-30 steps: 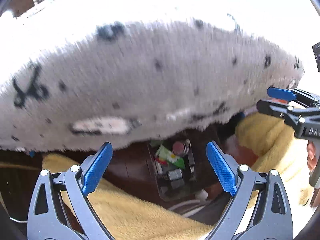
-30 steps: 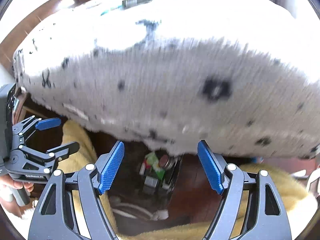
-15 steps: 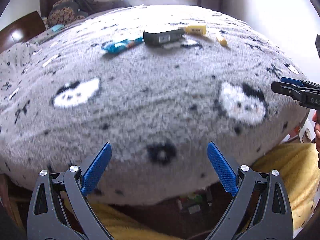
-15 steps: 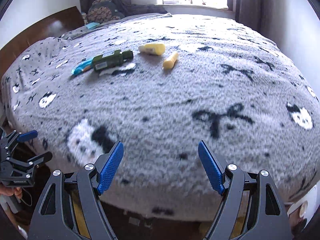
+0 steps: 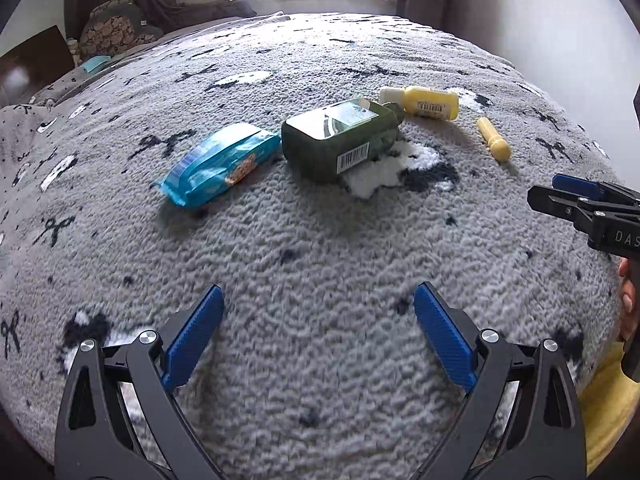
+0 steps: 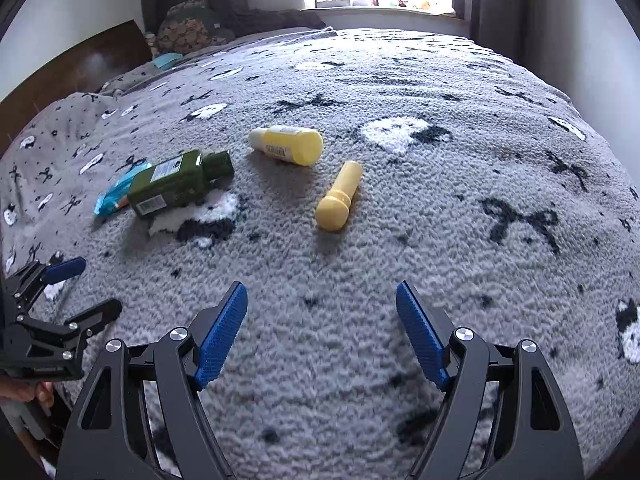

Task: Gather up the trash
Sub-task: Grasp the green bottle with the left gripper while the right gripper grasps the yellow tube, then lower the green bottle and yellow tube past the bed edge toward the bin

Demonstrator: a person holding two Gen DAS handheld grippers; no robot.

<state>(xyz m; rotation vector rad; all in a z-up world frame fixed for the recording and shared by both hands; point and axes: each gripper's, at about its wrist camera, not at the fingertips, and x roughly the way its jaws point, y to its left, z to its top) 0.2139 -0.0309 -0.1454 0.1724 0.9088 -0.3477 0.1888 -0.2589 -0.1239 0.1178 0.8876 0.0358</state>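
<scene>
Both the left tongs (image 5: 318, 334) and right tongs (image 6: 321, 330) hang released over the grey bed blanket (image 5: 320, 248), where a blue wrapper (image 5: 218, 163), green bottle (image 5: 340, 140), yellow bottle (image 6: 286, 145) and yellow tube (image 6: 339, 196) lie unobstructed ahead.

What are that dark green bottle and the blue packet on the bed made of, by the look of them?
Green bottle: likely tinted plastic, smooth and glossy; window light glints off its flat side, which carries a barcode sticker. Blue packet: thin plastic film, shiny and wrinkled, with crimped ends. Both lie on a fuzzy grey fleece blanket.
</scene>
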